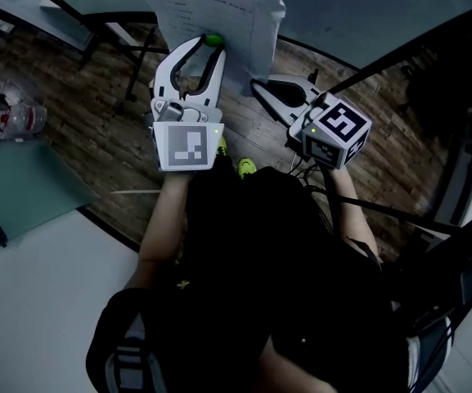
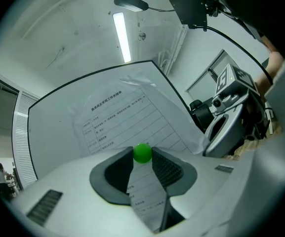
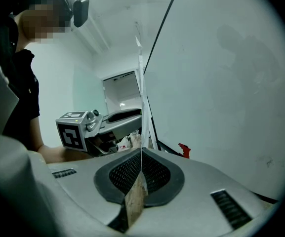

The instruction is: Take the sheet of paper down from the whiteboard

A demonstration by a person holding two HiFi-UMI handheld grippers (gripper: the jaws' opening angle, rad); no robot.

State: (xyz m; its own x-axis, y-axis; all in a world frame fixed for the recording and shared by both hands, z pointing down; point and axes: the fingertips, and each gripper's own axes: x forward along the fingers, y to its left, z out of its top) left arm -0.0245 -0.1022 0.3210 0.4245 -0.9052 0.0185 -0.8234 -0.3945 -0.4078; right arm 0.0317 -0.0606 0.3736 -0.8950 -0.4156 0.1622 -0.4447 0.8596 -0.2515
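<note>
A printed white sheet of paper (image 1: 219, 11) hangs in front of me, off the whiteboard (image 3: 221, 83). My left gripper (image 1: 213, 46) is shut on a small green round magnet (image 1: 213, 39), pinched between its fingertips in front of the sheet. In the left gripper view the magnet (image 2: 142, 153) sits between the pad tips of the left gripper (image 2: 142, 157), with the paper (image 2: 127, 117) behind it. My right gripper (image 1: 258, 86) is shut on the sheet's lower right edge. The right gripper view shows the paper (image 3: 141, 107) edge-on, clamped in the right gripper (image 3: 141, 154).
A plastic bottle (image 1: 23, 119) lies on a glass-topped table (image 1: 23, 187) at the left. Black stand legs (image 1: 383, 64) cross the wooden floor (image 1: 105, 121). A red mark (image 3: 183, 150) sits low on the whiteboard.
</note>
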